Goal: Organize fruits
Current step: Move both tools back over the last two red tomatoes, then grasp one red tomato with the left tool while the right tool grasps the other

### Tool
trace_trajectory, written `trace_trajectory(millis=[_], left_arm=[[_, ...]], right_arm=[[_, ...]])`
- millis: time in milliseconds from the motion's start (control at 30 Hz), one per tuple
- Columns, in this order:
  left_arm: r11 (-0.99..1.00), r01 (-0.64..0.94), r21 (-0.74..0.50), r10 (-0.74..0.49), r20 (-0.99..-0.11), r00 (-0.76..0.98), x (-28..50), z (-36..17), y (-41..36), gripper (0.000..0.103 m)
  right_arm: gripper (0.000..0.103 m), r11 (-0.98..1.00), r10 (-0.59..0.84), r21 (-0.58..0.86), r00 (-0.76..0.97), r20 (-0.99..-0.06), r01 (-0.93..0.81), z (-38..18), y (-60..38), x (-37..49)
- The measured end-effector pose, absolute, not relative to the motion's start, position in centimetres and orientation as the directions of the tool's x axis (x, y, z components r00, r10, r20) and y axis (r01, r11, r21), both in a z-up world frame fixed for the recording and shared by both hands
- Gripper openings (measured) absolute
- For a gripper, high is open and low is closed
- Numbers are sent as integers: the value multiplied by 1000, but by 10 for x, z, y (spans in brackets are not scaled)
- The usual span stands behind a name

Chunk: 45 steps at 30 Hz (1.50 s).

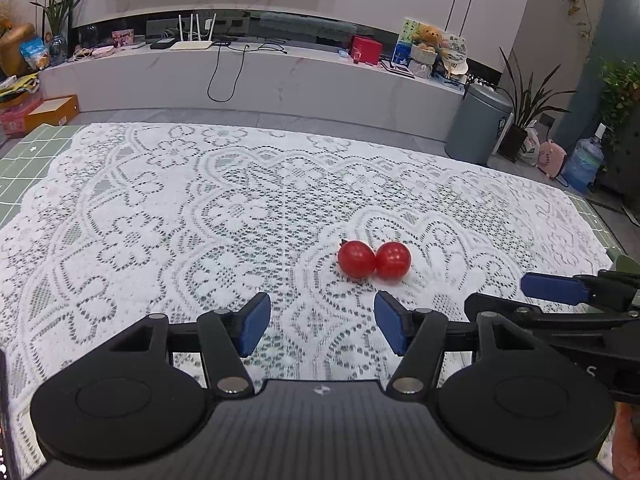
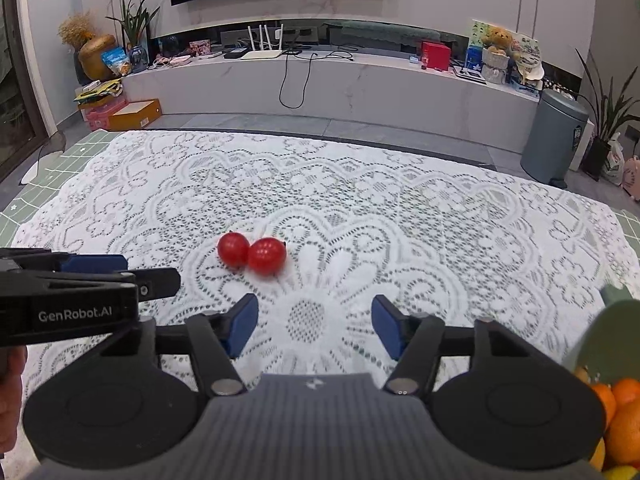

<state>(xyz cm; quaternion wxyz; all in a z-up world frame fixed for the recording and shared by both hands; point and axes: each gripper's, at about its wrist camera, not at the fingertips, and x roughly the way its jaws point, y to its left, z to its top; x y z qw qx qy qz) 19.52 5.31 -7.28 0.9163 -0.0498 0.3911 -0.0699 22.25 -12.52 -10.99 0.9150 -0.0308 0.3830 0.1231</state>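
In the left wrist view, the left gripper (image 1: 322, 322) is held low over the white lace cloth (image 1: 200, 208) that covers the table, its blue pads (image 1: 256, 322) spread wide apart with nothing between them. Two red tomatoes (image 1: 374, 259) are seen lying on the cloth, touching each other, just beyond the right-hand pad and toward the near right part of the table. The right gripper (image 1: 560, 292) is seen at the right edge of the view; whether its fingers are apart cannot be told from here.

In the right wrist view, the right gripper (image 2: 314, 326) is likewise held over the lace cloth (image 2: 360, 200), fingers wide apart and holding nothing. The tomatoes (image 2: 253, 254) are seen ahead of its left pad, near the middle of the table. The left gripper (image 2: 100, 276) enters from the left edge. A green bowl (image 2: 612, 336) with oranges (image 2: 624, 420) is seen at the near right corner.
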Motion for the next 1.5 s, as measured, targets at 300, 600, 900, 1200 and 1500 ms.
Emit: trace_trajectory(millis=[300,600,900,1200,1500], left_arm=[[986,66,-152,-155,-707,690,208,-80,61,68],[984,73,-161,-165,-695,699,217,-83,64,65],[982,81,-168,-175,-688,704,226,-81,66,60],[980,63,-191,-179,-689,702,228,-80,76,60],[969,100,-228,-234,-694,681,241,-84,55,60]], right_arm=[[43,957,239,51,678,-695,-285,-115,-113,244],[34,947,270,65,670,-692,-315,-123,-102,264],[33,936,312,109,643,-699,-335,-134,-98,280],[28,929,359,209,606,-709,-305,-145,-97,290],[28,953,273,112,644,-715,-280,-133,-118,275]])
